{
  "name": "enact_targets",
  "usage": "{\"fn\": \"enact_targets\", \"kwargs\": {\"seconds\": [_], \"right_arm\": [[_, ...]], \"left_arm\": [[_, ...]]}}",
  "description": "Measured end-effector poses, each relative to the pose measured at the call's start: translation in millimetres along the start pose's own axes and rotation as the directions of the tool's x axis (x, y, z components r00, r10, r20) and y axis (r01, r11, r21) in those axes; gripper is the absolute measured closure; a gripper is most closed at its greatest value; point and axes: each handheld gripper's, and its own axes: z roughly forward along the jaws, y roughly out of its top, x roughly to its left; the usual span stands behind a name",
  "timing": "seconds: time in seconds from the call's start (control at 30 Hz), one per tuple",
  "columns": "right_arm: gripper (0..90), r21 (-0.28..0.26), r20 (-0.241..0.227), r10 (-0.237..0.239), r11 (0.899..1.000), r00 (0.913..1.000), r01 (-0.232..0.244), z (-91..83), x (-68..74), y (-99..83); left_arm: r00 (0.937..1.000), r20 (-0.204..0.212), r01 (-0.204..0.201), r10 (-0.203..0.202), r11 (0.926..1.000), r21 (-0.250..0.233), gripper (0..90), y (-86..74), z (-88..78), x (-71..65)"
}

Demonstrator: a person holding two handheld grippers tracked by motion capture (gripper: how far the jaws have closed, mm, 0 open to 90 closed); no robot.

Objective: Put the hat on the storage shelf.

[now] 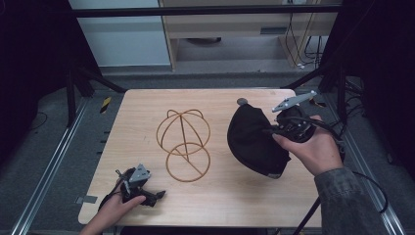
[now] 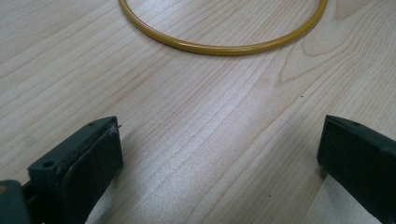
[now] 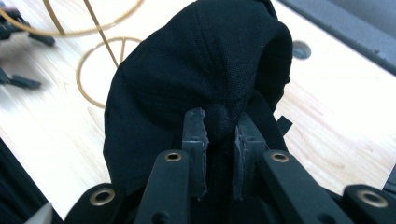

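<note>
Your right claw (image 1: 274, 128) is clenched on the black fabric baseball cap (image 1: 252, 139), the jaws pinching the small round button at the top of its crown, as the right gripper view shows. Held there, the cap hangs from its strongest central point, so the crown stays domed rather than collapsing. That grip appears chosen to let you lower the cap over the gold wire dome-shaped hat stand (image 1: 183, 144).

The cap sits at the right of the light wooden counter (image 1: 147, 186), just right of the stand and apart from it. Its long axis runs near to far, tilted slightly. The crown top faces right toward your hand; the opening faces left toward the stand. I cannot tell from these views which end carries the brim.

Your left claw (image 1: 156, 195) is released, jaws wide apart, nothing between them. It rests low at the near left corner, pointing toward the stand's base ring, probably ready to steady it.
</note>
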Motion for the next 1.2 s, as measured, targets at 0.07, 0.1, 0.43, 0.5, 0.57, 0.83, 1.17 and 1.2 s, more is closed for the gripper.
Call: {"fn": "enact_targets", "kwargs": {"seconds": [0.07,0.1,0.43,0.5,0.57,0.83,1.17,1.2], "right_arm": [[78.3,-0.013,0.004,-0.001,1.0,1.0,0.001,-4.3,0.9,2.5],[78.4,-0.023,0.013,-0.004,1.0,0.9999,0.004,-7.1,1.5,4.0],[78.4,-0.045,0.033,-0.003,0.999,0.9995,0.005,-18.7,0.9,18.0],[78.4,-0.051,0.036,-0.012,0.999,0.9993,0.014,-21.6,1.0,25.0],[78.4,-0.054,0.036,-0.015,0.998,0.9992,0.017,-24.2,2.3,31.1],[78.5,-0.087,0.025,-0.029,0.996,0.9993,0.031,-33.6,8.8,45.6],[78.6,-0.166,0.003,-0.043,0.985,0.9991,0.043,-40.8,22.3,70.2],[78.6,-0.174,0.002,-0.041,0.984,0.9991,0.041,-39.9,23.7,71.7]], "left_arm": [[1.0,0.0,0.001,-0.001,1.0,-0.001,0.0,-0.1,-0.1,-0.1],[1.0,0.0,0.001,-0.001,1.0,-0.001,0.0,-0.2,-0.2,-0.2],[1.0,0.001,0.0,0.0,1.0,0.001,0.0,-0.4,-0.5,-0.2],[1.0,0.001,0.001,-0.001,1.0,0.001,0.0,-0.4,-0.5,-0.2],[1.0,0.001,0.0,0.0,1.0,0.001,0.0,-0.5,-0.6,-0.2],[1.0,0.002,0.001,-0.001,1.0,0.0,0.0,-0.5,-0.6,-0.2],[1.0,0.002,0.0,0.0,1.0,0.001,0.0,-0.5,-0.6,-0.1],[1.0,0.002,0.0,0.0,1.0,0.001,0.0,-0.5,-0.6,-0.1]]}}
